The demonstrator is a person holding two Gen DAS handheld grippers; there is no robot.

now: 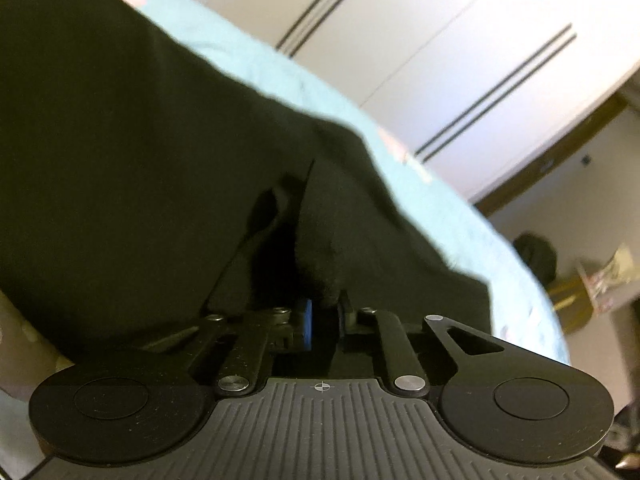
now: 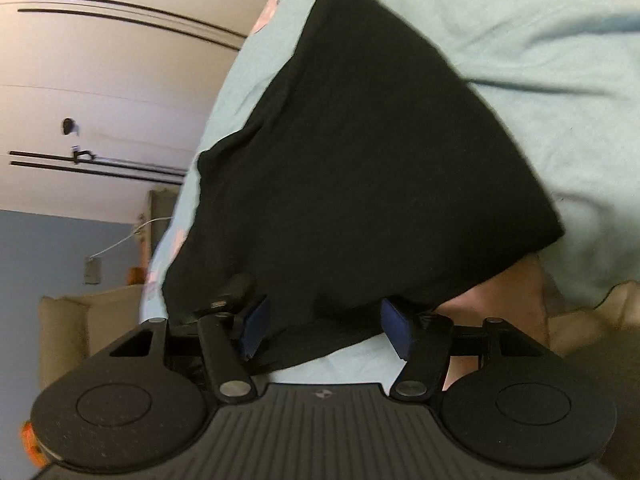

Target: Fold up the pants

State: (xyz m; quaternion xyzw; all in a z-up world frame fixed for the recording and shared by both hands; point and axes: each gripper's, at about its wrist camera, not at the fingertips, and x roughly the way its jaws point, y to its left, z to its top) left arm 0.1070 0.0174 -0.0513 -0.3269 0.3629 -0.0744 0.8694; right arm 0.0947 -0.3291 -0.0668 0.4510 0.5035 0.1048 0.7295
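Black pants (image 1: 140, 160) lie spread over a light blue bed sheet (image 1: 280, 68). In the left wrist view the cloth bunches up over my left gripper (image 1: 320, 312). Its blue pads stand close together with a fold of the pants pinched between them, and the fingertips are buried in the fabric. In the right wrist view the pants (image 2: 360, 140) drape over the front of my right gripper (image 2: 326, 320). Its two blue pads (image 2: 256, 326) stand wide apart. An edge of the cloth lies loosely between them, with no pad pressing on it.
The sheet (image 2: 520, 40) is wrinkled to the right of the pants. White wardrobe doors (image 1: 440, 40) with black lines stand beyond the bed. A cardboard box (image 1: 576, 296) sits on the floor. Part of a person's bare skin (image 2: 500, 292) shows under the pants' right corner.
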